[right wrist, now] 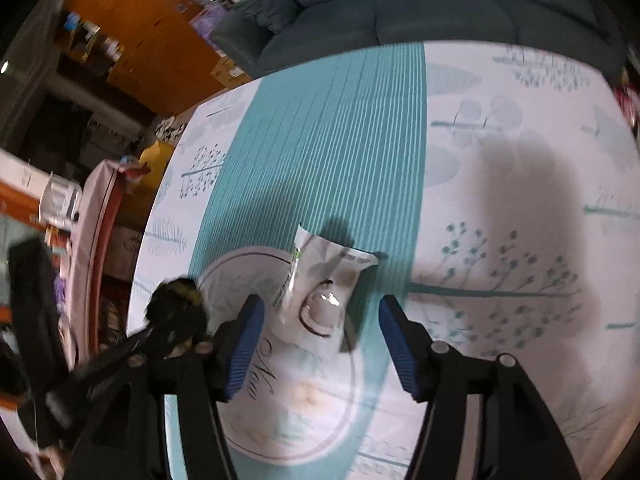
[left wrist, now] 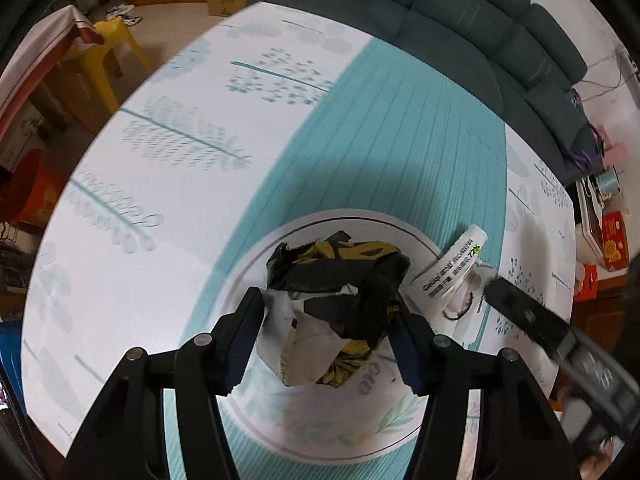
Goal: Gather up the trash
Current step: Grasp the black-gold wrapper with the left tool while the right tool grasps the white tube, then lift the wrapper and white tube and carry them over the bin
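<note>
We have two pieces of trash to deal with. The crumpled black-and-yellow wrapper [left wrist: 340, 276] sits bunched on the plate [left wrist: 360, 436] together with a torn white scrap, and the left gripper [left wrist: 326, 340] straddles the bundle from above: its fingers flank the wad on either side, the right one at or very near the foil, but we cannot say the pads are pressing, so we read it as open around the wrapper. In the right wrist view the white sachet [right wrist: 320, 288] lies partly on the plate's rim and partly on the teal stripe of the table [right wrist: 500, 184], with the right gripper [right wrist: 320, 344] poised over it, jaws wide and clear of it on both sides. We judge both items to be very light, thin and springy; the crumpled foil should compress and give under the pads, so we would take it across its thickest bunched middle. The sachet looks slick and lies fairly flat, with its upper edge curling upward; we would pinch it across that raised, creased part, as a flat film can slide away. The plate looks like ceramic, so pressing down hard is unwise.
</note>
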{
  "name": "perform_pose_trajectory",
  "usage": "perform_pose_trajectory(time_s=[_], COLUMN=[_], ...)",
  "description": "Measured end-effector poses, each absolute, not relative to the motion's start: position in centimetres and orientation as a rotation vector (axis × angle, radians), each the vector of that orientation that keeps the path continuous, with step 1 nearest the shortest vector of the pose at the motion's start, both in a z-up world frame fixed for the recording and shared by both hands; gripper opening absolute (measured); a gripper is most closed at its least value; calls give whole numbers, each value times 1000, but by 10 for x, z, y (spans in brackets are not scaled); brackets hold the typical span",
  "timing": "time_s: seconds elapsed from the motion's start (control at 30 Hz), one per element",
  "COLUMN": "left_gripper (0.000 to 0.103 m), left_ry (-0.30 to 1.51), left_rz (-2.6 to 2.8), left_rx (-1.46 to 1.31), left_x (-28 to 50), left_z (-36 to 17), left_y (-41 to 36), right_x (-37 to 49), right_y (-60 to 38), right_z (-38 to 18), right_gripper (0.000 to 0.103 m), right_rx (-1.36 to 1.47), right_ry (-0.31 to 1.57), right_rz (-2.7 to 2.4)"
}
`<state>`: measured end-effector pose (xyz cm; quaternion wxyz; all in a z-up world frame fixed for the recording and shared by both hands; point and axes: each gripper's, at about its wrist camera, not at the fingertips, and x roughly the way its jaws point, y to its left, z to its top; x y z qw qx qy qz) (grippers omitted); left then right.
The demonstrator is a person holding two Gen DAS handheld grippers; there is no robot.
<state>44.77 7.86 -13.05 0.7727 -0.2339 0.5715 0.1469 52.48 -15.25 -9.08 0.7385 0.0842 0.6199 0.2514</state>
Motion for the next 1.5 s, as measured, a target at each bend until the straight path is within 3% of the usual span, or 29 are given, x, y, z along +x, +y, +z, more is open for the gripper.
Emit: perform_pose_trajectory(time_s=[0.4, 0.43, 0.5, 0.53, 0.57, 0.67, 1.0, 1.5], left_gripper=[59, 59, 59, 59, 59, 59, 59, 59], left_ry=[1186, 1185, 1185, 1184, 1183, 1181, 1162, 1167], left_rz=[388, 391, 394, 394, 391, 379, 267, -80], left_rx=[-510, -512, -514, -512, -508, -482, -406, -208], left_x=[397, 393, 383, 379, 376, 362, 307, 192], left_z=[-99, -98, -95, -95, -93, -87, -64, -39], left_y=[104, 106, 108, 108, 108, 104, 96, 90], right_x=[514, 510, 505, 501, 498, 492, 419, 209], right_y=[-84, -80, -78, -78, -79, -88, -122, -144], right_z=[-110, -110, -110, -108, -108, -107, -52, 5], right_gripper=[60, 56, 40, 21, 15, 11, 11, 11], right_rx=[-60, -102, -164, -169, -179, -159, -76, 43], right_ry=[1283, 1267, 1242, 1229, 1226, 1240, 1178, 1133], right_rz=[387, 373, 354, 368, 370, 393, 479, 372])
